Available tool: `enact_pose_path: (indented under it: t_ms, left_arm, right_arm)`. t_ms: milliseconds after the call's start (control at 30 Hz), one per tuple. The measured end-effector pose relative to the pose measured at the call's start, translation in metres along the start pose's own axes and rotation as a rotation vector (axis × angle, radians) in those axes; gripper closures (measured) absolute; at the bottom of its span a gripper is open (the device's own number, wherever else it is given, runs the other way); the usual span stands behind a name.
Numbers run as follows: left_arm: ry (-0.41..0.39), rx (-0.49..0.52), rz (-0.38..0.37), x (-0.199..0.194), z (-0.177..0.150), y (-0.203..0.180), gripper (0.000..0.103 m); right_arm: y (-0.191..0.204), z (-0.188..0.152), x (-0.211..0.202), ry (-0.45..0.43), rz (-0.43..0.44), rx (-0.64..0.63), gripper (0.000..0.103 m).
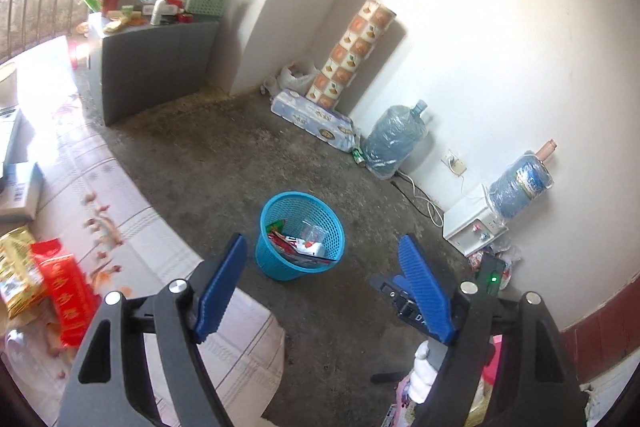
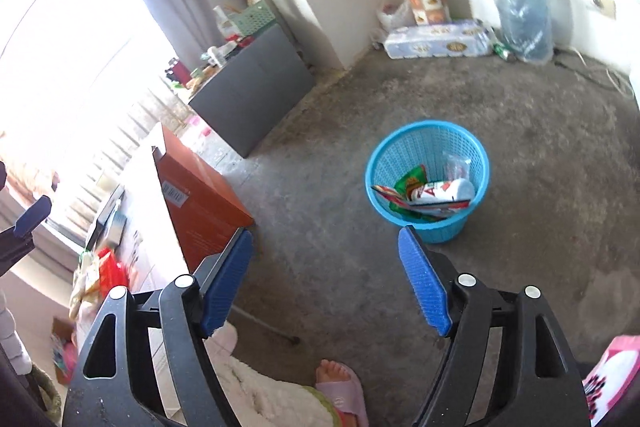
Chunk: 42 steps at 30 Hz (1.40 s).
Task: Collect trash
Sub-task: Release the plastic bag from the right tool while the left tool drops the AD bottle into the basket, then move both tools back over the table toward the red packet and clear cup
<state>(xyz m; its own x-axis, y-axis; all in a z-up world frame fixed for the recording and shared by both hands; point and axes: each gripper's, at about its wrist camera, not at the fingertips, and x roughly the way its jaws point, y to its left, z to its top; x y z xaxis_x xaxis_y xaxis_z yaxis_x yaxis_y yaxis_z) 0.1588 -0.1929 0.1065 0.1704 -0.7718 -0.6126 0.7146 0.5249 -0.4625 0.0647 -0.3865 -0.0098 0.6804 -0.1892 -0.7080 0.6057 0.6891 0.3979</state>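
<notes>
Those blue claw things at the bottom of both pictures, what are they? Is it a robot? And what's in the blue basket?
No robot here. A person holds a grabbing tool in each hand, and each tool has a small camera looking out along its two blue fingers. One picture comes from the left gripper, the other from the right gripper, so the same room shows from two spots. The round lens bends the walls.

Both grippers are open, with nothing between their fingers.

On the grey floor stands the blue basket, the trash bin. Wrappers already lie inside. On the table at the left lie a red packet and crumbs, perhaps still to be collected. By the wall stands a big water bottle. Low in the right picture you see the person's foot in a slipper.
</notes>
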Motion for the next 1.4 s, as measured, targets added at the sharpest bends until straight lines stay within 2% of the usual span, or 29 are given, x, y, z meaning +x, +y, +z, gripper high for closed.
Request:
enact_pose_path:
  t_ms: [167, 367, 433, 600, 667, 900, 1100, 1233, 1400]
  left_arm:
    - [-0.094, -0.061, 0.091, -0.063, -0.04, 0.035, 0.021]
    - [-0.187, -0.075, 0.29, -0.114, -0.081, 0.066, 0.017]
    - [-0.203, -0.106, 0.325, -0.128, -0.091, 0.079, 0.015]
    - [-0.228, -0.211, 0.373, -0.155, -0.112, 0.11, 0.013]
    - [-0.245, -0.233, 0.4, -0.163, -0.119, 0.119, 0.013]
    - [-0.281, -0.244, 0.436, -0.185, -0.143, 0.14, 0.013]
    - [-0.28, -0.259, 0.44, -0.186, -0.16, 0.158, 0.013]
    - [-0.274, -0.224, 0.437, -0.179, -0.165, 0.162, 0.013]
    - [-0.247, -0.119, 0.447, -0.16, -0.164, 0.161, 0.012]
  right_arm:
    - [0.052, -0.003, -0.017, -0.066, 0.072, -0.156, 0.009]
    - [0.118, -0.026, -0.019, -0.05, 0.15, -0.337, 0.008]
    - [0.139, -0.034, -0.021, -0.036, 0.179, -0.379, 0.008]
    - [0.176, -0.053, -0.027, 0.007, 0.279, -0.457, 0.008]
    - [0.182, -0.055, -0.027, 0.025, 0.29, -0.465, 0.008]
    - [0.182, -0.054, -0.03, 0.069, 0.295, -0.485, 0.009]
    - [0.194, -0.063, -0.01, 0.168, 0.338, -0.503, 0.018]
    - [0.214, -0.065, 0.008, 0.224, 0.381, -0.483, 0.019]
    - [0.248, -0.062, 0.044, 0.279, 0.407, -0.474, 0.019]
